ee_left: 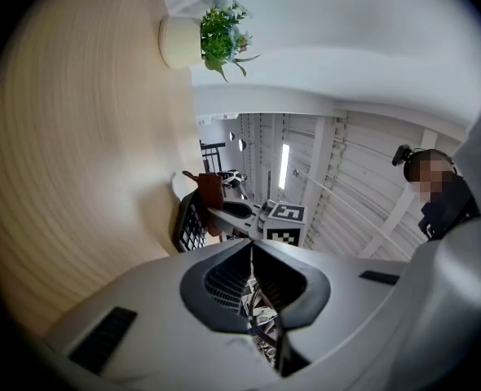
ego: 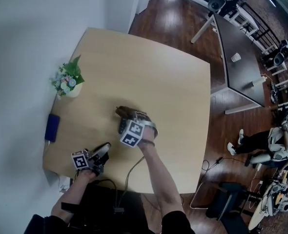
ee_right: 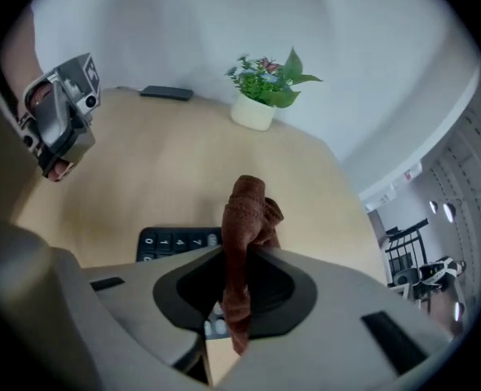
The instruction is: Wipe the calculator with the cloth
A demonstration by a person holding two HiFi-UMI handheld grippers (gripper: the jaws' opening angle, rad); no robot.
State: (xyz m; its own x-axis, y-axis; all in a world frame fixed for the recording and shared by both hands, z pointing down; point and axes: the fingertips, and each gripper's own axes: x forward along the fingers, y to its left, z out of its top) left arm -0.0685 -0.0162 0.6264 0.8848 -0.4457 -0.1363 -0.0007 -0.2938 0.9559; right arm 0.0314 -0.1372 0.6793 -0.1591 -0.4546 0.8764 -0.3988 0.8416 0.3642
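Brown cloth (ee_right: 247,206) in right gripper (ee_right: 244,255), above calculator (ee_right: 171,241)

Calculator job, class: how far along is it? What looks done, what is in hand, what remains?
Done: the brown cloth is picked up, pinched in the right claw. In hand: that claw holds it over the calculator on the table; contact cannot be confirmed. Left: the wiping itself, since no cleaned area shows. The left claw is shut and empty, off to the side.
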